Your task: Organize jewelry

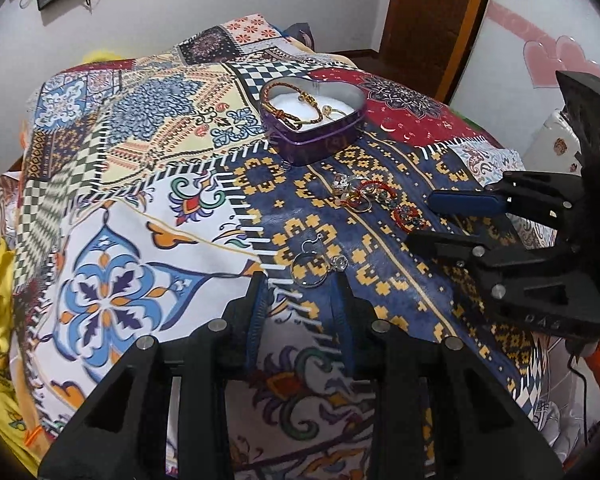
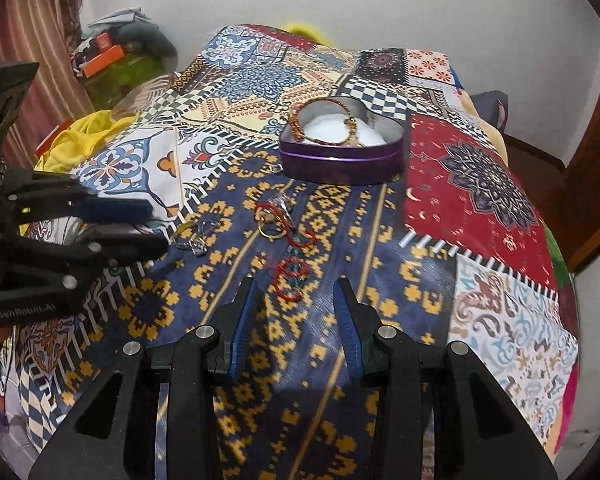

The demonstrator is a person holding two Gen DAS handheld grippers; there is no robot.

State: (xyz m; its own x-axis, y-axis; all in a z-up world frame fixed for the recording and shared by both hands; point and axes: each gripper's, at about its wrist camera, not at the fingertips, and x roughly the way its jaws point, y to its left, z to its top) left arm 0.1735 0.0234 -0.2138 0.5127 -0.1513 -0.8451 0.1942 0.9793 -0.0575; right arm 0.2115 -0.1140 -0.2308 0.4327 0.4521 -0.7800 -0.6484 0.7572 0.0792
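One heart tin (image 1: 320,136) (image 2: 342,164) sits on the patterned cloth (image 1: 140,160) (image 2: 480,184), with two bangles (image 1: 292,110) (image 2: 324,124) inside. Just in front of it lie two red hoops (image 2: 292,280), some rings (image 1: 360,200) (image 2: 270,222) and one silver hoop earring (image 1: 310,270) (image 2: 192,236). Left gripper (image 1: 300,280) (image 2: 156,224) and right gripper (image 2: 296,288) (image 1: 418,218) both gape, empty.

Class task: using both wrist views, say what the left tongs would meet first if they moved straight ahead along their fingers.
Most likely the silver hoop earrings, lying on the patterned cloth just beyond the open left tongs. Depth is uncertain, so the tips may touch cloth first.
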